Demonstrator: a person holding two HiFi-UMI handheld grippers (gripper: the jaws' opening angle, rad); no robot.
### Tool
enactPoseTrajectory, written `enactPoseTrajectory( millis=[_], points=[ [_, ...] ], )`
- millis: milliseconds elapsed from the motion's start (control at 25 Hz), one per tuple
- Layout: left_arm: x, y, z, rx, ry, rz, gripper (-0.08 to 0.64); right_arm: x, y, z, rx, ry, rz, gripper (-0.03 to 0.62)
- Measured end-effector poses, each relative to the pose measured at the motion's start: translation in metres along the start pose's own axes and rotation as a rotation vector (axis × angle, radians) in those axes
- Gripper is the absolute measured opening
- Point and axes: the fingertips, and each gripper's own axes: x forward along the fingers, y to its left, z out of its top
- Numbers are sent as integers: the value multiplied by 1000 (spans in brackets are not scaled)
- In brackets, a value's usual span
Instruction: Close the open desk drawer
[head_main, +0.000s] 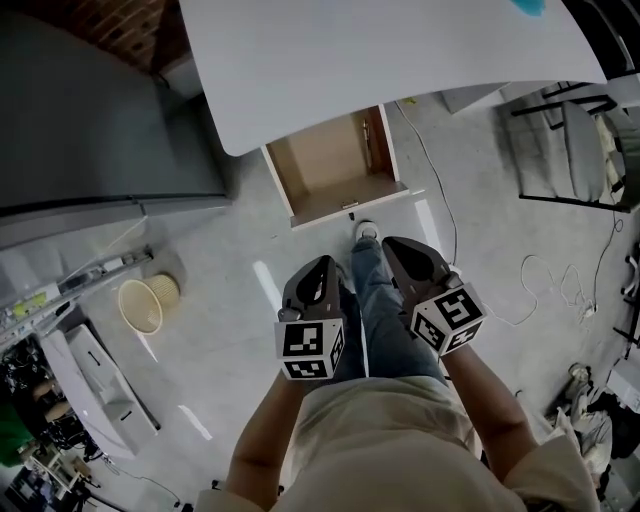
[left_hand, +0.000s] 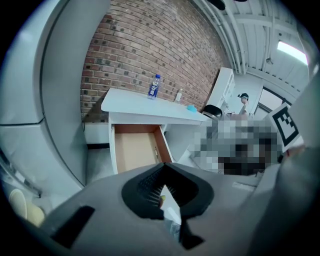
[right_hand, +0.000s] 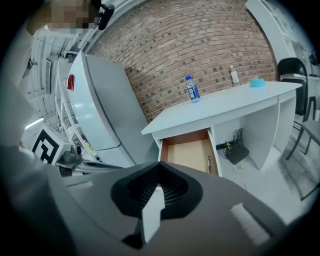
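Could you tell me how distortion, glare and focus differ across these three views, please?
Head view: sharp, glare streaks on the floor near the open drawer. Left gripper view: heavy fisheye bending, black corners, the left tongs soft. Right gripper view: same bending; the desk evenly lit.

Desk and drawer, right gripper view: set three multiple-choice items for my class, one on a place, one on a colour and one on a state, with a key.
1. Where does the water bottle stand?
A on the floor; B on top of the desk; C on a shelf.
2. What colour is the desk?
A white; B black; C green.
3. How is the drawer?
A shut flush; B taken out entirely; C pulled out, open.
Key:
1 B, it stands upright on the top.
2 A, the top and sides are white.
3 C, its tan inside shows below the top.
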Motion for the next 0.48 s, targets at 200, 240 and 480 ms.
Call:
enactPoseTrajectory(
  millis=[200,240,480],
  points=[
    [27,7,-21,-17,24,6,5,23,-16,-21,-25,29,13,5],
    [32,9,-26,-18,25,9,5,27,-20,-26,-22,35,12,5],
    [60,25,-54,-31,57,29,5,51,-43,-57,15,60,0,5]
  ],
)
